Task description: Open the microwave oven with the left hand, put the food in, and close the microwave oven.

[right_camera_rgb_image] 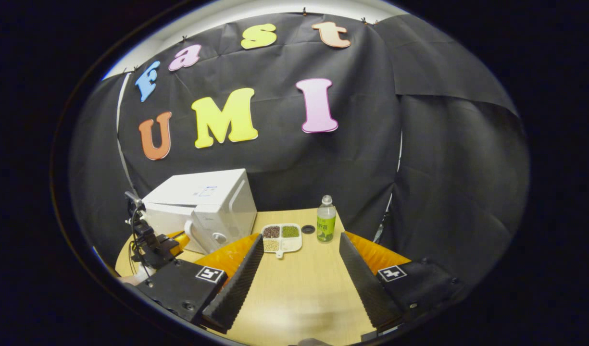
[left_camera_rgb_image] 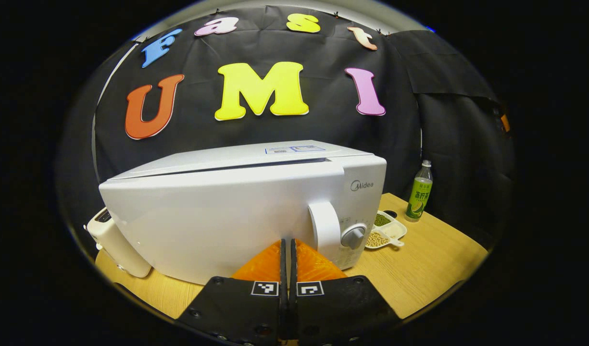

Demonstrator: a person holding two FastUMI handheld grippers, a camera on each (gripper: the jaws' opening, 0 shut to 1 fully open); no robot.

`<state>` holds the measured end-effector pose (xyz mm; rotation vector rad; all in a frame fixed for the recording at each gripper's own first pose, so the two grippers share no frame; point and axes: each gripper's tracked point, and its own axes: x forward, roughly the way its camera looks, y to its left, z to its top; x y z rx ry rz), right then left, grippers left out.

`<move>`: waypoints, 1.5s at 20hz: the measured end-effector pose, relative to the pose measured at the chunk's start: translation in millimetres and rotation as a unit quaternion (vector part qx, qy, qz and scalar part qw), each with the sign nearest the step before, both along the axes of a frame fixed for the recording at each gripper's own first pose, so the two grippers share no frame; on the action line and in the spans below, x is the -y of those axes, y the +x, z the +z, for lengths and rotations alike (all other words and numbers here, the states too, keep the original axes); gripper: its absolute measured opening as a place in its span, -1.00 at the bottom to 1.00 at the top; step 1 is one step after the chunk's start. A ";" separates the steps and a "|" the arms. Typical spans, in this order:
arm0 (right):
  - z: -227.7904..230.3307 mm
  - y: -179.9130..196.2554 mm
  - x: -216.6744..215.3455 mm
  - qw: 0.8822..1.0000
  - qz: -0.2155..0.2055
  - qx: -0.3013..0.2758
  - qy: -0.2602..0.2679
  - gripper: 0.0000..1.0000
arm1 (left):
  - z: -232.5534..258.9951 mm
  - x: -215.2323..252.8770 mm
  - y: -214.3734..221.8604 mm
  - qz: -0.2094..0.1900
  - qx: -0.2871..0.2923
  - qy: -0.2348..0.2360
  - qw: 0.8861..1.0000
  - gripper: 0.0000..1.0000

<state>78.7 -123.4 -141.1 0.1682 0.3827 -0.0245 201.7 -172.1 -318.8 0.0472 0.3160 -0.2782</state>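
Note:
A white microwave [left_camera_rgb_image: 227, 211] stands on the wooden table [left_camera_rgb_image: 419, 269] with its door closed. Its curved handle [left_camera_rgb_image: 325, 228] and grey knob [left_camera_rgb_image: 354, 236] are on its right side. My left gripper [left_camera_rgb_image: 288, 241] is shut with nothing between its fingers, close in front of the door and just left of the handle. The food, a white divided tray [left_camera_rgb_image: 385, 230] of beans and grains, lies to the right of the microwave. In the right gripper view, my right gripper [right_camera_rgb_image: 301, 239] is open above the table, with the tray [right_camera_rgb_image: 281, 238] just beyond its fingertips. The left gripper [right_camera_rgb_image: 155, 245] sits before the microwave [right_camera_rgb_image: 203, 206].
A green-labelled bottle [right_camera_rgb_image: 326, 218] stands behind and right of the tray, with a small dark cap [right_camera_rgb_image: 308, 229] beside it. A white appliance [left_camera_rgb_image: 116, 245] sits at the microwave's left side. Bare wooden table [right_camera_rgb_image: 299, 288] lies between my right gripper's fingers.

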 end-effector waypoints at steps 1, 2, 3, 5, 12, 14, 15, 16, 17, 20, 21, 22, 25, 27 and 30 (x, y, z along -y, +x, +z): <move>-0.1 -0.5 2.0 1.000 -0.001 0.000 0.000 0.83 | 0.1 -1.1 1.6 0.004 0.002 0.001 1.000 -1.00; 0.9 -0.2 2.6 1.000 -0.002 0.000 0.000 0.83 | -1.7 -0.6 1.3 0.003 -0.001 0.002 1.000 -1.00; 0.4 0.1 2.2 1.000 -0.002 -0.001 0.000 0.83 | -1.2 1.3 1.5 0.003 0.001 0.003 1.000 -1.00; -0.4 -0.5 2.3 1.000 -0.003 -0.004 0.001 1.00 | -1.3 0.8 3.2 0.005 0.002 0.007 1.000 -1.00; 10.0 -1.6 -6.9 1.000 -0.001 0.004 0.008 0.83 | -3.5 3.0 6.3 0.011 -0.015 0.007 1.000 -1.00; 13.7 -2.7 -10.9 1.000 0.000 0.008 0.008 1.00 | 5.8 3.7 1.7 0.008 -0.008 0.005 1.000 -0.80; 16.8 -3.9 -13.1 1.000 0.000 0.010 0.008 1.00 | 10.6 3.9 -2.8 0.005 -0.005 0.005 1.000 -1.00; 19.1 -3.9 -15.2 1.000 0.002 0.012 0.005 1.00 | 15.4 3.0 -8.5 0.004 -0.004 0.007 1.000 -1.00; 21.4 -5.8 -17.1 1.000 0.003 0.017 -0.001 1.00 | 22.3 2.8 -15.1 -0.002 0.003 0.008 1.000 -1.00; 33.2 -9.4 -24.5 0.999 0.008 0.033 -0.014 1.00 | 32.0 3.3 -30.2 -0.025 0.013 0.026 0.999 -0.11; 36.7 -10.1 -27.4 0.999 0.010 0.038 -0.016 1.00 | 38.9 -4.4 -35.7 -0.018 0.021 0.037 0.999 0.79; 39.1 -10.6 -31.3 0.999 0.012 0.041 -0.018 1.00 | 42.5 -9.4 -38.7 -0.010 0.024 0.046 0.999 0.92; 44.5 -14.1 -42.8 0.998 0.018 0.052 -0.016 0.83 | 59.6 -13.3 -56.4 -0.005 0.028 0.035 0.999 0.94; 49.0 -18.0 -50.7 0.998 0.021 0.058 -0.014 0.83 | 79.1 -27.1 -70.9 0.016 0.035 0.034 0.999 0.93; 60.0 -21.9 -60.7 0.997 0.023 0.075 -0.018 1.00 | 109.1 -52.9 -97.2 0.044 0.043 0.034 0.998 0.93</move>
